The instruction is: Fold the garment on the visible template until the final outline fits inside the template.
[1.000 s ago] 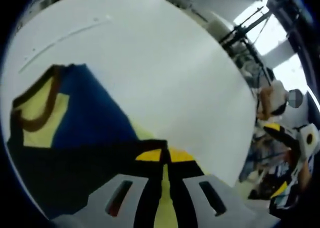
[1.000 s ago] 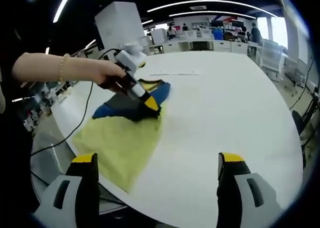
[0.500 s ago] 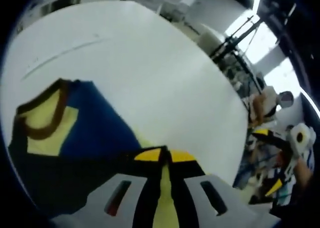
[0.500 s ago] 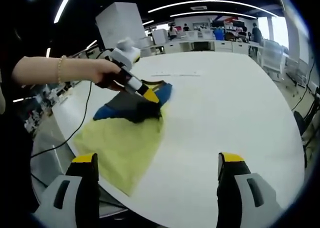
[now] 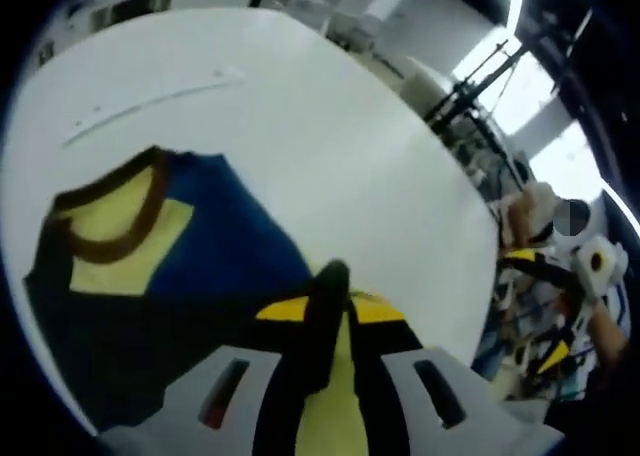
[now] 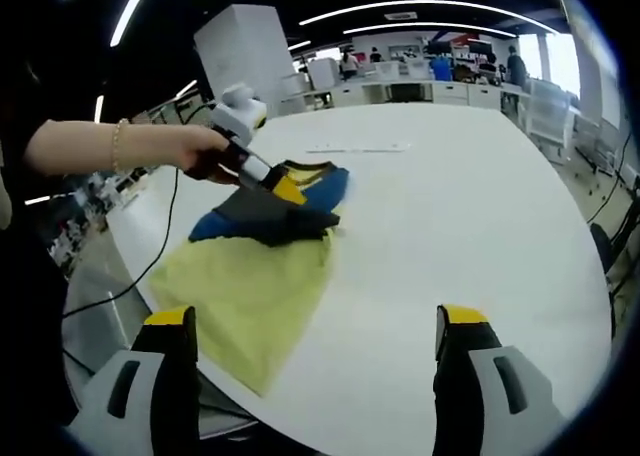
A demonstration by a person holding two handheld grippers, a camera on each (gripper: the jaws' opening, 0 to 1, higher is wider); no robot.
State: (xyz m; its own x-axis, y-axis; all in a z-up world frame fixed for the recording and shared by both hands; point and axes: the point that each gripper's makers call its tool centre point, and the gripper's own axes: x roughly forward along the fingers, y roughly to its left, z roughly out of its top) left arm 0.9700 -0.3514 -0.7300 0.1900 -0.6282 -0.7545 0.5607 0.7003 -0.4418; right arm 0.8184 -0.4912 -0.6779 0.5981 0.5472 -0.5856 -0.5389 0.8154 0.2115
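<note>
The garment (image 6: 300, 211) lies on the white table (image 6: 450, 236). Its upper part is blue, with a brown collar (image 5: 120, 238) and a yellow inner back, and a dark flap is folded across it. A pale yellow-green stretch (image 6: 245, 291) spreads from it toward the table's near edge. A hand holds my left gripper (image 6: 278, 187) low over the garment beside the collar. In the left gripper view that gripper (image 5: 332, 310) stands shut on a dark fold of the garment (image 5: 328, 281). My right gripper (image 6: 315, 321) is open and holds nothing, near the table's front edge.
Thin marking lines (image 5: 150, 96) cross the table beyond the collar (image 6: 360, 148). A black cable (image 6: 150, 266) trails from the left gripper over the table's left edge. Desks and people fill the room behind. The right gripper (image 5: 585, 271) shows past the table's rim.
The left gripper has drawn back to the left, off the flap's right edge. The dark flap now lies flatter and reaches further right. A dark fold has come up between the left jaws.
</note>
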